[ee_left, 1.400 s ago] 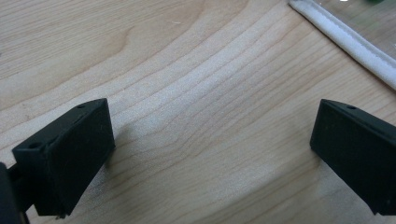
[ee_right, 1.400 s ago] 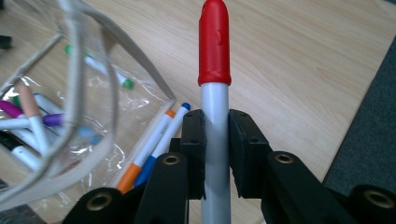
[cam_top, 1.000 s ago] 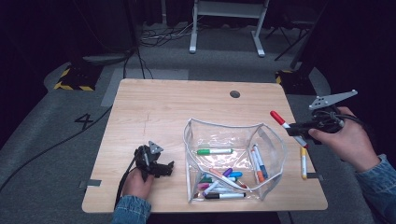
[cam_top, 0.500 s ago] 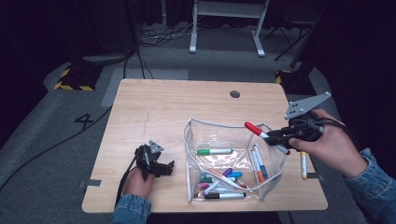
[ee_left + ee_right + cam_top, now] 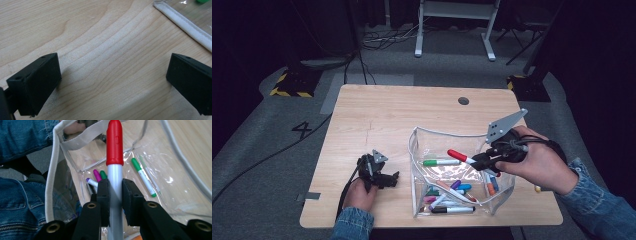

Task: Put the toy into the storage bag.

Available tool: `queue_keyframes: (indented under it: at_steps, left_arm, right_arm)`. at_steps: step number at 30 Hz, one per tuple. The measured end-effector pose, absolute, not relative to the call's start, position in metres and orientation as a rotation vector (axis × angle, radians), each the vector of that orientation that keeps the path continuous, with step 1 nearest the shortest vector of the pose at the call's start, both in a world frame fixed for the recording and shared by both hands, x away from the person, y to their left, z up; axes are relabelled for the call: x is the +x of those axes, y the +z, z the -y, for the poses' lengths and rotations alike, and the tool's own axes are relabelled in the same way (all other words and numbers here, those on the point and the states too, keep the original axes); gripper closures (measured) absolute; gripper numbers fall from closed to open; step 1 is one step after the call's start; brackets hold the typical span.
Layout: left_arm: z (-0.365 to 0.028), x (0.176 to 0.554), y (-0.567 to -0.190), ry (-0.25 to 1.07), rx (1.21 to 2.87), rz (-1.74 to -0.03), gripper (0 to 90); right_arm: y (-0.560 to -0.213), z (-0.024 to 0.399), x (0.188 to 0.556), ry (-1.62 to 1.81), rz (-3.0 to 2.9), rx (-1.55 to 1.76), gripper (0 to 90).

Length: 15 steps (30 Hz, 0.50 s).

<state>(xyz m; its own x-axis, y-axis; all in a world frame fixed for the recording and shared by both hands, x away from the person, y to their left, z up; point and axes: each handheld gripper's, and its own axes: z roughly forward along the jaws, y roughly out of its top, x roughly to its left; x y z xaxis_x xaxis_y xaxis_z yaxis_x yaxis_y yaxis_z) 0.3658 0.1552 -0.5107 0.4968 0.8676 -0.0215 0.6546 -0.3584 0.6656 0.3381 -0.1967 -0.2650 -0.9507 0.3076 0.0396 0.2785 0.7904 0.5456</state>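
A clear plastic pouch point(image 5: 419, 150) with a white rim stands open on the wooden table point(image 5: 387, 120), holding several coloured markers. My right gripper point(image 5: 484, 161) hovers over the pouch's right side, shut on a red-capped marker point(image 5: 458, 155) whose cap points left over the opening. In the right gripper view the marker point(image 5: 115, 157) sits clamped between both pads point(image 5: 103, 200), above a green marker point(image 5: 143, 176) lying inside the pouch point(image 5: 60, 140). My left gripper point(image 5: 393, 177) rests on the table left of the pouch, its jaws wide open over bare wood point(image 5: 112, 65), with the pouch rim point(image 5: 185, 25) just beyond.
A yellow-tipped marker point(image 5: 537, 189) lies on the table right of the pouch, beside my right wrist. A round cable hole point(image 5: 463, 100) sits near the table's far edge. Grey tape point(image 5: 311, 196) marks the near left edge. A metal stand point(image 5: 454, 25) and cables occupy the floor beyond.
My right gripper has carried the red-capped marker leftward from beside the table's right edge to over the pouch opening. The left gripper stayed where it was.
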Motion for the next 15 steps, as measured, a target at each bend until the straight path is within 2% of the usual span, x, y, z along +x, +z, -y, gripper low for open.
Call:
queue_keyframes:
  at_steps: [15]
  left_arm:
    - [-0.155,0.365,-0.511,0.446,2.124,-1.252,0.0]
  right_arm:
    - [-0.304,0.154,0.338,0.697,-3.106,0.337,77.4]
